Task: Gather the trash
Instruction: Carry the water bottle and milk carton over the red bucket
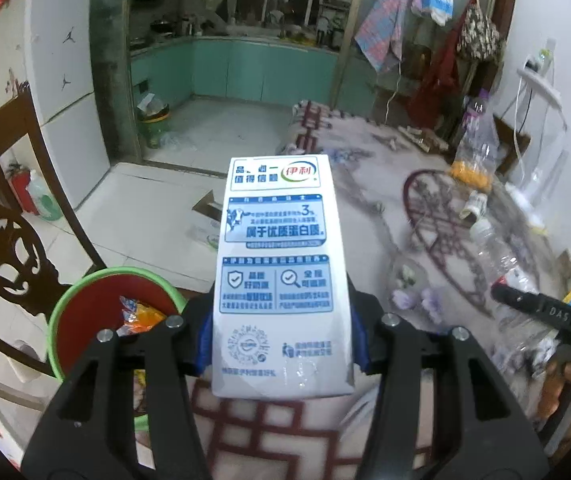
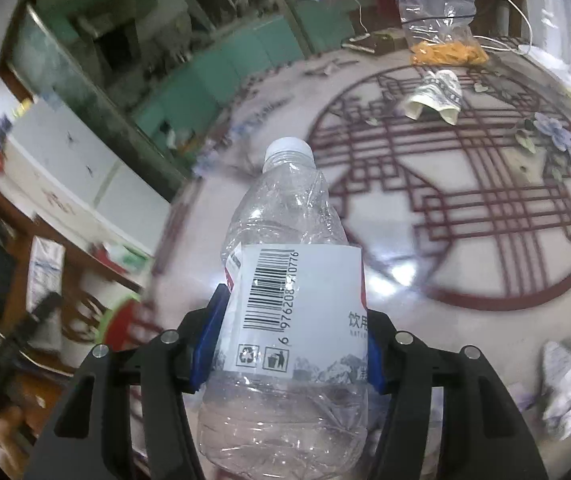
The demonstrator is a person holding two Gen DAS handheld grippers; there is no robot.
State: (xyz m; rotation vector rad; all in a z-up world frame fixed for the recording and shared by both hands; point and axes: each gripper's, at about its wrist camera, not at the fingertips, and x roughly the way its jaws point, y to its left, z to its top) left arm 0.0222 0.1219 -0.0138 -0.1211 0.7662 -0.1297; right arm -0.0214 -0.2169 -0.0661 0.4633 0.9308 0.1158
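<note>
My left gripper (image 1: 283, 344) is shut on a white milk carton (image 1: 279, 264) with blue print, held upright above the table edge. Just left of it and lower stands a red bin with a green rim (image 1: 85, 292), an orange wrapper (image 1: 141, 314) inside. My right gripper (image 2: 287, 344) is shut on a crumpled clear plastic bottle (image 2: 289, 280) with a white cap and a barcode label, lifted over the patterned tablecloth (image 2: 465, 208). In the left wrist view the right gripper (image 1: 541, 308) and its bottle (image 1: 501, 256) show at the right.
On the table lie a clear bag of orange snacks (image 2: 441, 28), a crushed paper cup (image 2: 437, 96) and crumpled paper (image 2: 569, 388). A carved wooden chair (image 1: 9, 240) stands left of the bin. A white fridge (image 1: 65, 80) and a green kitchen bin (image 1: 153, 124) are beyond.
</note>
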